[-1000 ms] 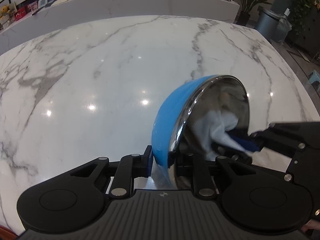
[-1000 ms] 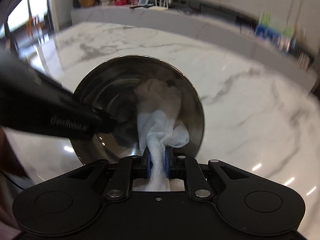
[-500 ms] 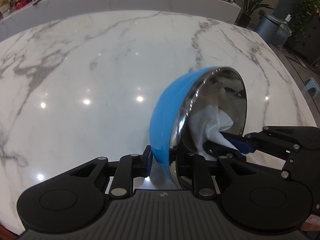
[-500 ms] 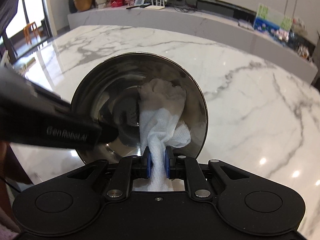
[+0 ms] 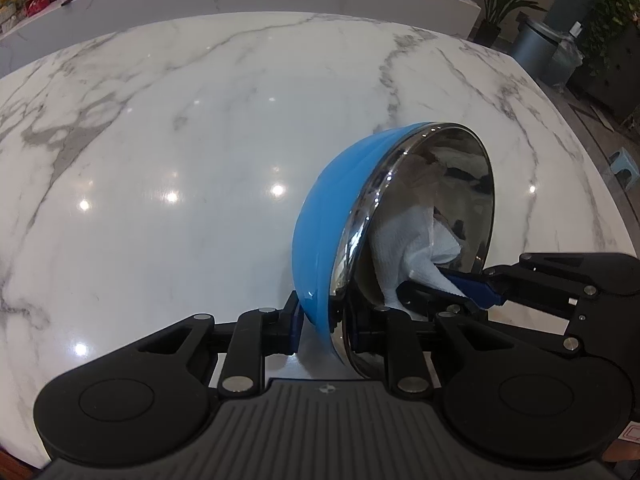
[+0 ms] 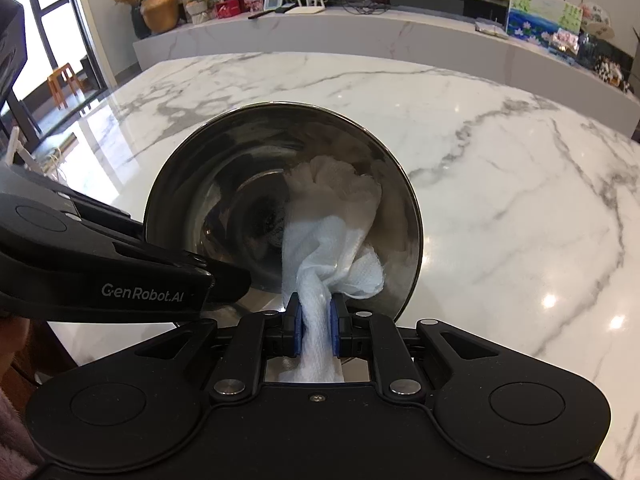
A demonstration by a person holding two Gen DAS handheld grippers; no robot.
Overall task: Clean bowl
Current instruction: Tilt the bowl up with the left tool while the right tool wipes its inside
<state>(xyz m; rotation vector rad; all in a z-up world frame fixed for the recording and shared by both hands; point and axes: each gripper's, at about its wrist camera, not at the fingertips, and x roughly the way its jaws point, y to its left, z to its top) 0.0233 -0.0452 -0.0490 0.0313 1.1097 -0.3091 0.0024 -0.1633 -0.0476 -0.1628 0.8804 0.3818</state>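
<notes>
A bowl [image 5: 332, 216], blue outside and shiny steel inside, is held tilted on its side above the marble table, its opening facing right. My left gripper [image 5: 323, 320] is shut on its lower rim, one finger outside and one inside. My right gripper [image 6: 314, 322] is shut on a white paper towel [image 6: 328, 236], whose bunched end presses against the inside of the bowl [image 6: 224, 200]. In the left wrist view the towel [image 5: 408, 252] and the right gripper [image 5: 472, 288] reach into the bowl from the right. The left gripper's body [image 6: 100, 264] crosses the right wrist view at the left.
The white marble table [image 5: 160, 160] spreads under and beyond the bowl, its right edge [image 5: 592, 168] near a small blue stool. A long marble counter [image 6: 400, 36] with boxes, a router and pictures runs behind. A bin and plants [image 5: 540, 52] stand at the far right.
The bunched end of the towel has shifted a little higher inside the bowl. The bowl has stayed tilted in the left gripper, with small shifts of both views.
</notes>
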